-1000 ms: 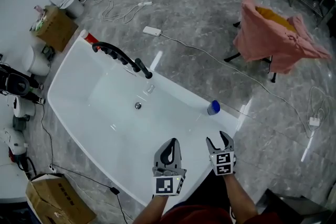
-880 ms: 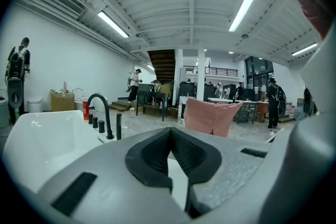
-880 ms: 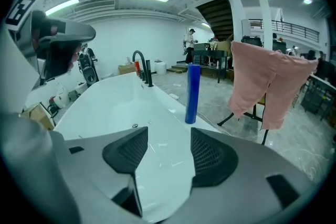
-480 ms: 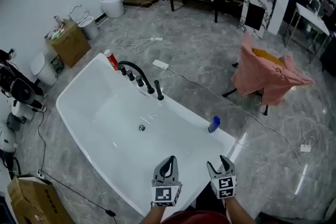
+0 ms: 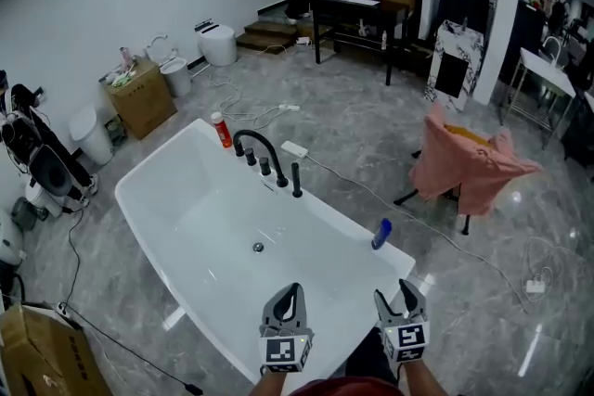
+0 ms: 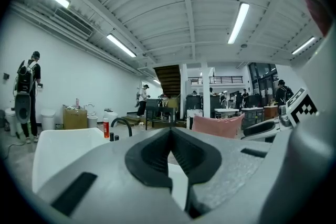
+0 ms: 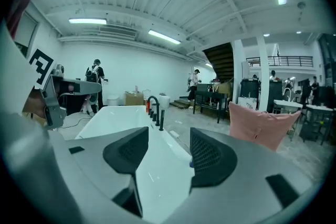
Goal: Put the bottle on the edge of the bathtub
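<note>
Bathtub (image 5: pixel 167 190): 1
Rim bottles: 2, red bottle (image 5: pixel 222 131), blue bottle (image 5: pixel 380 234)
Left gripper (image 5: pixel 290 292): jaws pressed together
Right gripper (image 5: pixel 396 294): jaws spread

L claw (image 6: pixel 170 134) closed, empty; red bottle (image 6: pixel 106 127) prob. on tub rim (image 6: pixel 68 136).

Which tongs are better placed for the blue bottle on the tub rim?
The right tongs, probably: the blue bottle stands on their side and their jaws are apart; the left tongs are shut.

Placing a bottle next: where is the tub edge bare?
Bare: the bathtub rim between the black faucet and the blue bottle, and the long rim opposite. Crowded: the far corner, where the red bottle stands beside the faucet.
</note>
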The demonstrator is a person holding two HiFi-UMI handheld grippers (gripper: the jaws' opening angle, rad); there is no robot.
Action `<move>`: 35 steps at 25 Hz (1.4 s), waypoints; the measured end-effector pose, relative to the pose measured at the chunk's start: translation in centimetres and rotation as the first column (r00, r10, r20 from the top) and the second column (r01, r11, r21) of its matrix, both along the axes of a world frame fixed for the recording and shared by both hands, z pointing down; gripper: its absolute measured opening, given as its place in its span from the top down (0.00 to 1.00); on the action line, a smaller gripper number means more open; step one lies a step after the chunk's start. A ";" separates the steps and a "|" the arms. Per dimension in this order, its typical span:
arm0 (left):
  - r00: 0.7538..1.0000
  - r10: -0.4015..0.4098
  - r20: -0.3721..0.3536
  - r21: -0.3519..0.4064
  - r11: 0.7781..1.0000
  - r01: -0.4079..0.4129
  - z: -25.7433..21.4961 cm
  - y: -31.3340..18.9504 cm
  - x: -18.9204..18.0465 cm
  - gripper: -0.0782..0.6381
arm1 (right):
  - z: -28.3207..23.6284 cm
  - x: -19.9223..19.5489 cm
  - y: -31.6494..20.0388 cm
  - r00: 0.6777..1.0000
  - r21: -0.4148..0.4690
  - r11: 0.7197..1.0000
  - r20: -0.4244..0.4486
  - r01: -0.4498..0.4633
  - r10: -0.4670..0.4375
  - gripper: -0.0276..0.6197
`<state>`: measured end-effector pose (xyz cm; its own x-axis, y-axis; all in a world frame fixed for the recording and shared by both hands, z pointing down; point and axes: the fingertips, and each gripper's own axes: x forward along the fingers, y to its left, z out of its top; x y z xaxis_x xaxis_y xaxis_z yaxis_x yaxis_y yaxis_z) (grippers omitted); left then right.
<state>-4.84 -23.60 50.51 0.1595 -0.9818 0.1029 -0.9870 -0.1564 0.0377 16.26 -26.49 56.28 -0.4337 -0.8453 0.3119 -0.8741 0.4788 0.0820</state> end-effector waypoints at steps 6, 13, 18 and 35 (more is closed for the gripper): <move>1.000 -0.006 0.020 0.069 0.998 0.004 -3.0 3.1 -1.5 0.88 | -5.8 0.2 2.2 1.000 0.135 0.991 0.000 -0.027 0.028 0.59; 0.996 0.038 0.081 0.194 0.980 -0.054 -6.8 4.7 -0.8 0.88 | -13.9 0.4 4.8 0.999 0.320 0.946 0.024 -0.047 0.041 0.59; 0.994 0.089 0.068 0.232 0.967 -0.102 -8.8 4.9 0.7 0.88 | -15.6 1.9 6.2 0.996 0.352 0.931 0.043 -0.093 0.084 0.59; 0.992 0.110 0.056 0.245 0.962 -0.120 -9.6 5.9 1.1 0.88 | -16.2 3.2 6.9 0.988 0.360 0.920 0.042 -0.157 0.152 0.81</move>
<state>-3.75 -17.71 40.94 0.2734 -0.9529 -0.1317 -0.9617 -0.2680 -0.0570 19.44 -19.58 40.11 -0.2909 -0.9562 -0.0314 -0.9369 0.2780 0.2119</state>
